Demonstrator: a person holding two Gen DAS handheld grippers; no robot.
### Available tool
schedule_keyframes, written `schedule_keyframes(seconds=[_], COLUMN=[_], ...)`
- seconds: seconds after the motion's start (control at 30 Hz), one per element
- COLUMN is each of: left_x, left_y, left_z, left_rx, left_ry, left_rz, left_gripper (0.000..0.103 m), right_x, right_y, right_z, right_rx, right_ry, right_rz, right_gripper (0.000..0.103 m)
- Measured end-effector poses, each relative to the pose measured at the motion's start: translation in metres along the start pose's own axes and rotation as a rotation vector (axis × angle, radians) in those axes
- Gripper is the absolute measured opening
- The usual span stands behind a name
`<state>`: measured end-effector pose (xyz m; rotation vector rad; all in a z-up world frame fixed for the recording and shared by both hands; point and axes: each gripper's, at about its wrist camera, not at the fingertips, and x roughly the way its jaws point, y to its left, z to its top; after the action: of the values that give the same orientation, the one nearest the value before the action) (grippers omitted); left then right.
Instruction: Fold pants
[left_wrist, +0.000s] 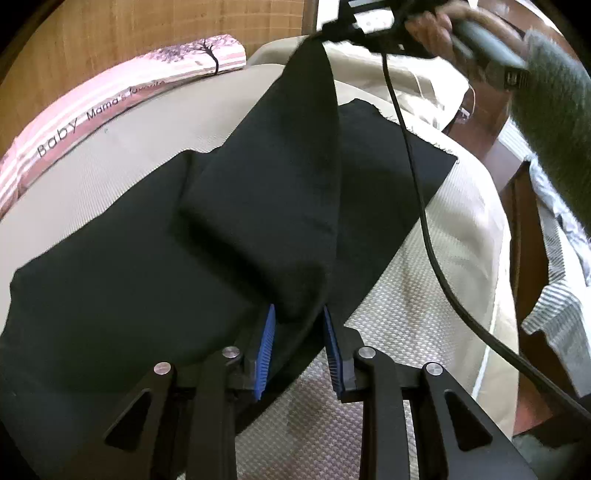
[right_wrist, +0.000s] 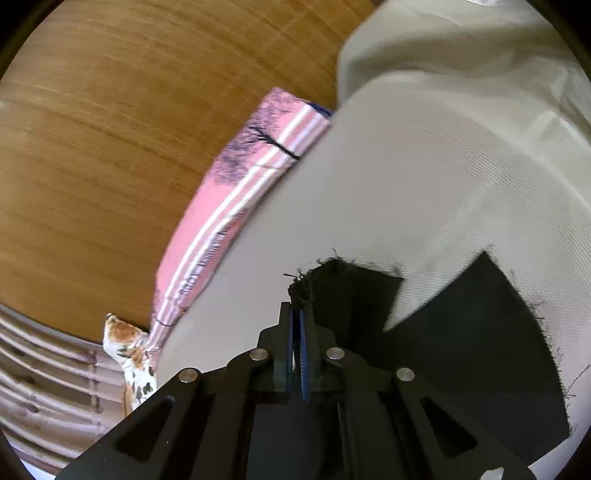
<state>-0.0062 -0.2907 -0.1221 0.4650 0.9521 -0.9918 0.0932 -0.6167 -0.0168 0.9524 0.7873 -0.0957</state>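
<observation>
Black pants (left_wrist: 147, 266) lie spread on a beige bed cover (left_wrist: 424, 280). One leg is lifted and stretched up toward the top of the left wrist view, where my right gripper (left_wrist: 343, 22) holds its frayed hem. My left gripper (left_wrist: 299, 314) has its blue pads (left_wrist: 267, 332) apart, with a fold of the pants lying between them. In the right wrist view my right gripper (right_wrist: 300, 306) is shut on the frayed hem (right_wrist: 306, 284), and the pants (right_wrist: 480, 332) hang and lie below it to the right.
A pink striped pillow (left_wrist: 110, 96) lies along the far edge of the bed, also seen in the right wrist view (right_wrist: 229, 206). A wooden headboard (right_wrist: 129, 129) stands behind it. A black cable (left_wrist: 417, 192) hangs from the right gripper. Striped cloth (left_wrist: 554, 295) lies at the right.
</observation>
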Motion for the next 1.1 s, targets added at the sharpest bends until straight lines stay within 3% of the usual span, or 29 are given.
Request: schedule_keyframes(seconds=[0.17, 0.3, 0.63, 0.73, 0.9, 1.1], left_x=[0.0, -0.006, -0.057, -0.066, -0.057, -0.028], left_y=[0.0, 0.007, 0.029, 0.029, 0.014, -0.004], left_z=[0.0, 0.0, 0.011, 0.016, 0.015, 0.002], left_rx=[0.004, -0.023, -0.119, -0.111, -0.017, 0.092], left_ry=[-0.015, -0.038, -0.227, -0.258, -0.226, -0.136], left_rz=[0.001, -0.001, -0.001, -0.014, 0.004, 0.008], left_gripper=[0.027, 0.015, 0.008, 0.009, 0.009, 0.009], right_x=[-0.009, -0.016, -0.031, -0.047, -0.077, -0.102], right_y=[0.03, 0.053, 0.128, 0.133, 0.088, -0.039], right_z=[0.001, 0.001, 0.012, 0.014, 0.001, -0.049], right_rx=[-0.021, -0.053, -0.132, -0.141, -0.097, 0.083], right_ry=[-0.013, -0.019, -0.074, -0.107, -0.166, -0.2], right_rz=[0.058, 0.096, 0.26, 0.295, 0.234, 0.018], right_gripper=[0.004, 0.004, 0.004, 0.004, 0.004, 0.003])
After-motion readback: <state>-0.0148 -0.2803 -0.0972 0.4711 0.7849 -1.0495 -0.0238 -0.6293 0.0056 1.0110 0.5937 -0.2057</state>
